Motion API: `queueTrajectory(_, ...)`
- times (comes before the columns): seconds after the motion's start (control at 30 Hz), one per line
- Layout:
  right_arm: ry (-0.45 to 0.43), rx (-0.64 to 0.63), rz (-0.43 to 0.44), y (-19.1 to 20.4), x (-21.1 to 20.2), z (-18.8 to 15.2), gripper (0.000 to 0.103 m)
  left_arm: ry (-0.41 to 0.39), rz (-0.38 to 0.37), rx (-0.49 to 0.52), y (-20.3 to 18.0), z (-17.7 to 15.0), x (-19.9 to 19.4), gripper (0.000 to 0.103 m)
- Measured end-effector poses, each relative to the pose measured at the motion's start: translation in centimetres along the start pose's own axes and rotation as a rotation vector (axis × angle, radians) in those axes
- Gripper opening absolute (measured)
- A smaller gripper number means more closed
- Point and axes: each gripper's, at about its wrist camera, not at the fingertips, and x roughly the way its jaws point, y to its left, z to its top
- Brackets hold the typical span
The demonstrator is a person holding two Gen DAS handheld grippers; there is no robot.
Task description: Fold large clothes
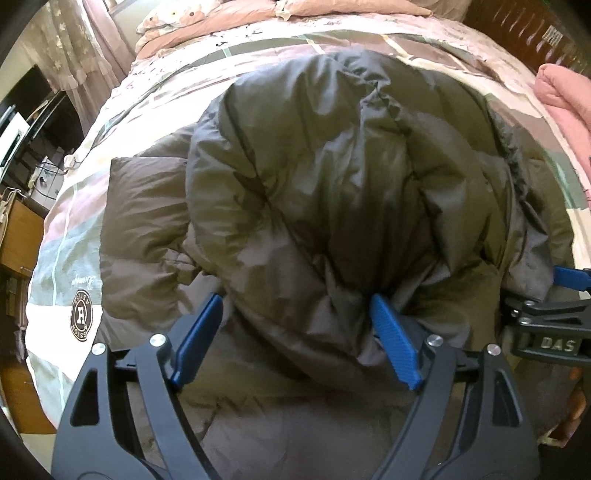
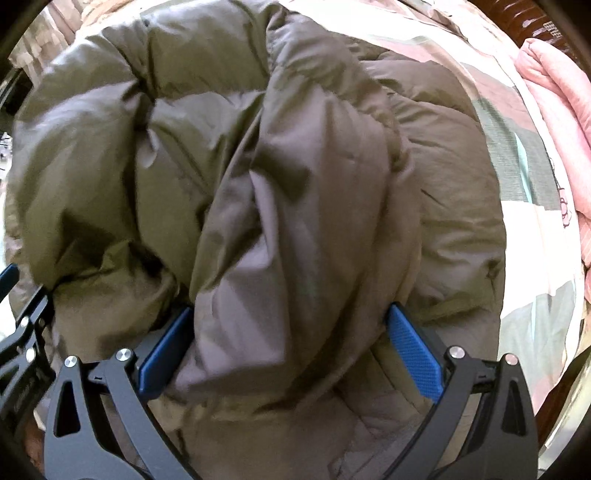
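A large olive-brown puffer jacket lies bunched on the bed; it fills the right wrist view. My left gripper has its blue pads wide apart with a thick fold of the jacket bulging between them. My right gripper likewise has its jaws wide apart around a fold of the jacket. The right gripper also shows at the right edge of the left wrist view, close beside the left one. Whether either gripper squeezes the fabric is unclear.
The jacket rests on a bed with a pink, green and white patterned cover. A pink folded blanket lies at the right. Pillows are at the head. Wooden furniture and shelves stand left of the bed.
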Motion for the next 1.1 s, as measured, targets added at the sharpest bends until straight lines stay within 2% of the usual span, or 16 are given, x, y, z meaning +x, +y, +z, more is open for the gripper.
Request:
queueTrajectory(0.07,-0.036,-0.024,0.059,-0.2,-1.5,-0.8,0.102,-0.013,-0.013,0.013,0.4,-0.4,-0.6,0.083)
queueTrajectory(0.13,-0.062,-0.064,0.038,-0.1,-2.2,-1.6,0.102,-0.024,-0.01,0.045,0.5,-0.9,-1.0,0.083)
queueTrajectory(0.2,-0.039,-0.083,-0.008,-0.3,-1.8,-2.2,0.102,-0.001,0.036,0.087,0.2,-1.5,-0.2,0.088)
queueTrajectory(0.27,0.003,-0.063,0.024,-1.0,-1.6,-2.6,0.102,0.037,0.065,0.095,0.6,-1.8,0.6,0.088)
queueTrajectory(0.33,0.013,-0.035,0.066,-2.3,-2.6,-3.0,0.102,0.044,0.052,0.078,1.5,-1.9,0.0,0.088)
queueTrajectory(0.47,-0.004,-0.003,0.004,-5.8,-4.1,-4.7,0.102,0.047,0.045,0.053,5.0,-3.1,-2.0,0.092)
queueTrajectory(0.53,0.026,0.05,-0.01,-8.7,-3.8,-5.9,0.102,0.087,0.039,0.012,8.0,-4.7,-2.5,0.092)
queueTrajectory(0.67,0.13,0.228,0.006,-15.0,-1.2,-9.9,0.102,0.223,0.006,-0.157,15.2,-9.6,-1.4,0.093)
queueTrajectory(0.77,0.234,0.339,0.034,-17.9,1.2,-12.5,0.102,0.373,-0.057,-0.342,20.0,-14.2,0.4,0.093)
queueTrajectory(0.87,0.298,0.388,0.086,-18.8,2.7,-13.6,0.102,0.442,-0.07,-0.393,21.1,-16.2,1.2,0.093)
queueTrajectory(0.9,0.311,0.387,0.094,-18.8,3.0,-13.7,0.102,0.468,-0.095,-0.401,21.0,-16.7,1.4,0.093)
queueTrajectory(0.97,0.343,0.369,0.141,-18.3,3.9,-14.1,0.102,0.506,-0.143,-0.392,20.4,-17.1,1.8,0.093)
queueTrajectory(1.03,0.365,0.344,0.164,-17.6,4.7,-14.3,0.102,0.526,-0.147,-0.356,19.5,-17.1,2.1,0.093)
queueTrajectory(1.07,0.356,0.344,0.175,-17.2,4.8,-14.4,0.102,0.527,-0.137,-0.341,19.2,-17.0,2.2,0.09)
queueTrajectory(1.1,0.332,0.356,0.191,-17.3,4.7,-14.3,0.09,0.527,-0.14,-0.339,19.0,-16.9,2.3,0.073)
